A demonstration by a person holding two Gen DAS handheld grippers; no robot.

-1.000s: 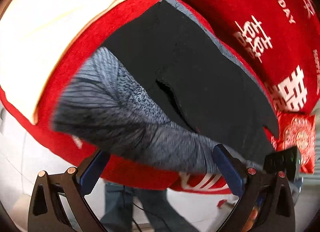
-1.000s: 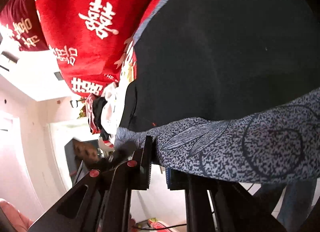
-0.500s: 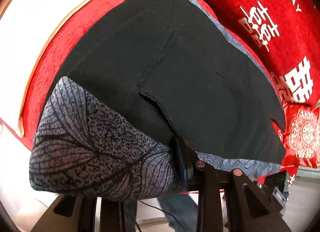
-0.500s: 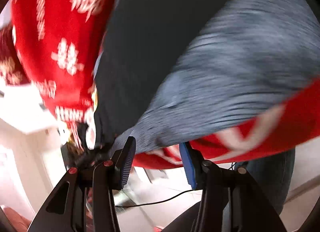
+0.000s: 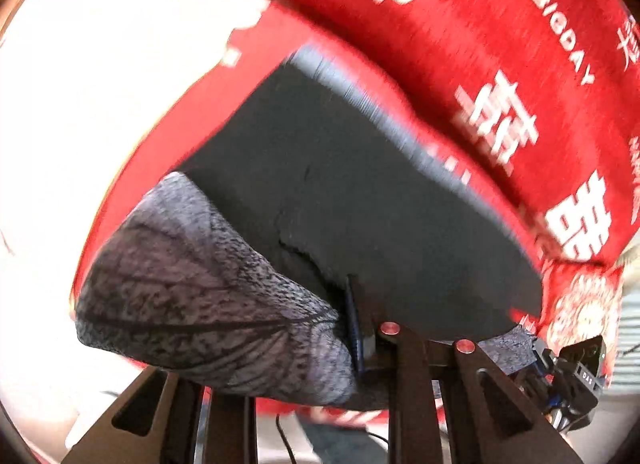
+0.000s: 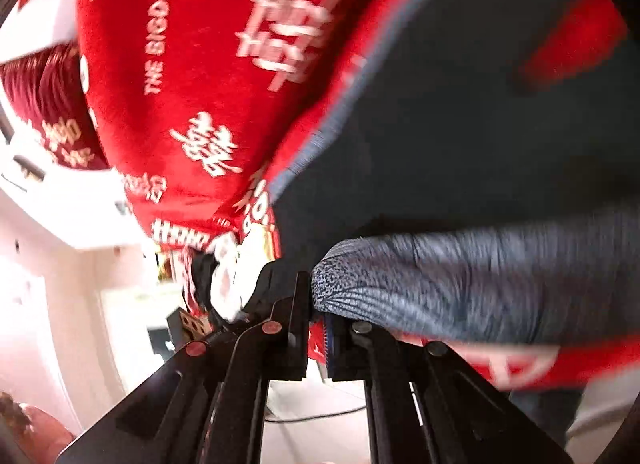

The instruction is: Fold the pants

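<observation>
Gripping the near edge of the pants (image 5: 360, 192) at two spots, both tools look ready to carry that edge away from the person and over the rest of the cloth. The left gripper (image 5: 352, 340) has its fingers pressed together on the patterned grey band (image 5: 208, 288), which bunches into a thick roll just to its left. The right gripper (image 6: 318, 324) is nearly closed as well, with the end of the same band sitting right at its tips; the view is blurred, so how much cloth it really has is hard to judge. For a clean fold, I would keep both tools level with each other, hold the edge taut between them, and lift it high enough that the band does not drag the dark cloth into wrinkles. A weak pinch on the right could let that corner slip and leave the fold crooked. Beyond the tips, the pants spread flat over a red blanket (image 5: 500, 76) printed with white characters. They are mostly plain black, with a thin grey strip along the far edge and a short seam or pocket slit just ahead of the left tool. Farther off, the blanket continues upward past the garment.
</observation>
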